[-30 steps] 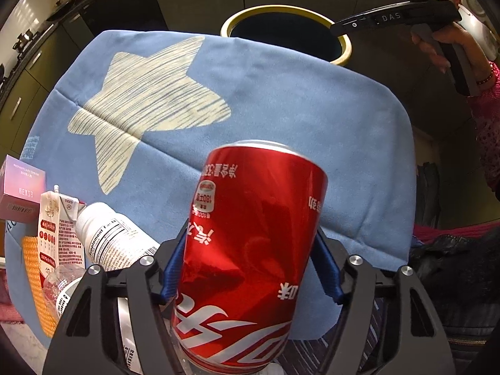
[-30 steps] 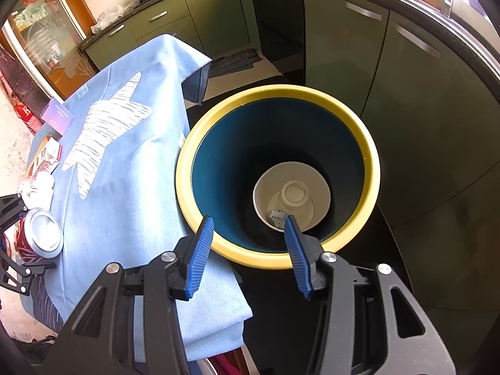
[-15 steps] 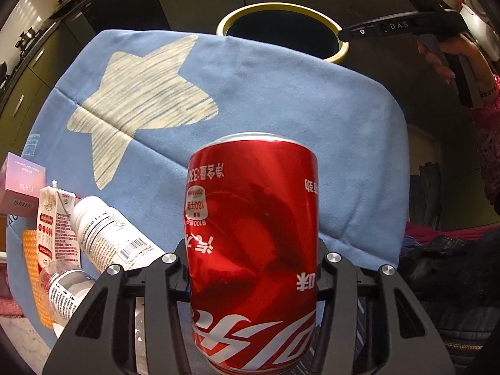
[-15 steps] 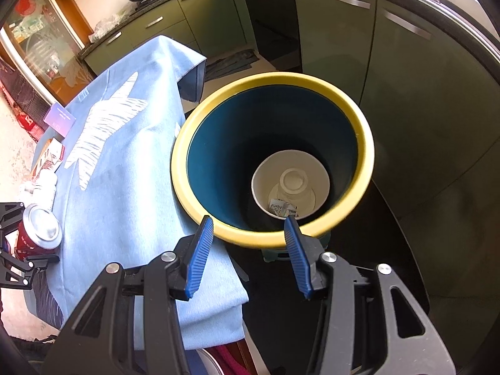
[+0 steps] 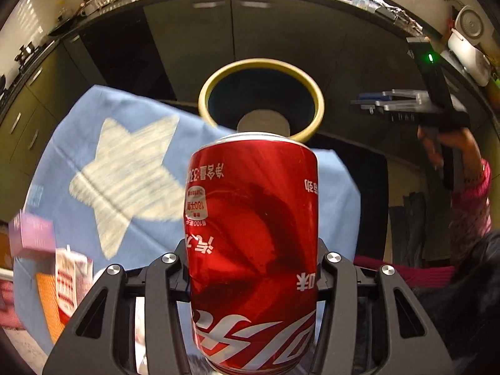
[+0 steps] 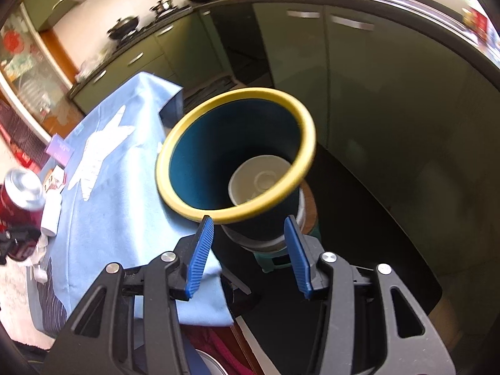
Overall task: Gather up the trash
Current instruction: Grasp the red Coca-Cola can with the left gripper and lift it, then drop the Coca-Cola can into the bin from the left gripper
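1. Over at the left edge of the blue star cloth [image 5: 265, 143], more rubbish waits: a pink box [image 5: 29, 237], a small carton [image 5: 70, 278] and, in the right wrist view, a white bottle [image 6: 51, 215] lying beside them. None of that is collected yet.

2. Moving right, the left gripper [image 5: 253, 281] has its jaws pinched hard on a dented red cola can [image 5: 253, 250], held upright and clear of the cloth. The right wrist view catches that can [image 6: 18, 200] out past the cloth's left side.

3. Dead ahead of the can, beyond the far right corner of the cloth, stands the yellow-rimmed bin [image 5: 315, 93], mouth open. The can is not over it yet, I'd say; carrying it across and letting go is what's left for this piece.

4. Down inside the bin [image 6: 200, 212] there's already a white cup [image 6: 250, 184] lying at the bottom, so one item looks done.

5. Furthest right, the right gripper [image 6: 250, 256] hangs near the bin's rim with blue fingers [image 6: 200, 256] spread wide, holding nothing. From the left wrist view it shows side-on [image 5: 387, 101], off to the bin's right.
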`<action>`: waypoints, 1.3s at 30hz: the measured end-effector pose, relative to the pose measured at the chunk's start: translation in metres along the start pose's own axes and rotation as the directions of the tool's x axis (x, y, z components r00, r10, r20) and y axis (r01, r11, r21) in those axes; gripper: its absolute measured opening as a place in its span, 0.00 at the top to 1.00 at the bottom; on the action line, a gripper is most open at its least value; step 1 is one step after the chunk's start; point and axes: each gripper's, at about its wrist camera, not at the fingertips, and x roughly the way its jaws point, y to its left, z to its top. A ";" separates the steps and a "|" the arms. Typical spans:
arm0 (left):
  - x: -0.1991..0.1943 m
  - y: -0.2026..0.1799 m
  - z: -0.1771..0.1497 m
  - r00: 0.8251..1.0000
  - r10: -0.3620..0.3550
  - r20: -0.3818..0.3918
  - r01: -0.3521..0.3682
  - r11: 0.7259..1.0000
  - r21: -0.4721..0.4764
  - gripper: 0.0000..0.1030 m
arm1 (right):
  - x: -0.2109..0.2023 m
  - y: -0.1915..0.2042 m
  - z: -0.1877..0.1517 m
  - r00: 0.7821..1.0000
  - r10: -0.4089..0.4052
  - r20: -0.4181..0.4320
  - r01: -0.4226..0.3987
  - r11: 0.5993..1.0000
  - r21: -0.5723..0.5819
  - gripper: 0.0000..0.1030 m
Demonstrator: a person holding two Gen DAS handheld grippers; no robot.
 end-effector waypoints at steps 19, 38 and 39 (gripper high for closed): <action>0.141 -0.030 0.192 0.997 -0.026 -0.067 0.029 0.999 0.041 0.52 | -0.014 -0.070 -0.019 0.998 -0.041 0.048 0.032 0.983 0.179 0.55; -0.050 0.014 0.084 0.930 0.073 0.360 0.014 0.972 -0.235 0.05 | -0.010 -0.027 -0.018 0.999 -0.005 0.042 0.001 0.996 0.087 0.51; -0.064 0.019 0.071 0.919 0.094 0.382 0.009 0.966 -0.260 0.05 | -0.010 -0.020 -0.017 0.999 0.001 0.042 -0.004 0.997 0.073 0.50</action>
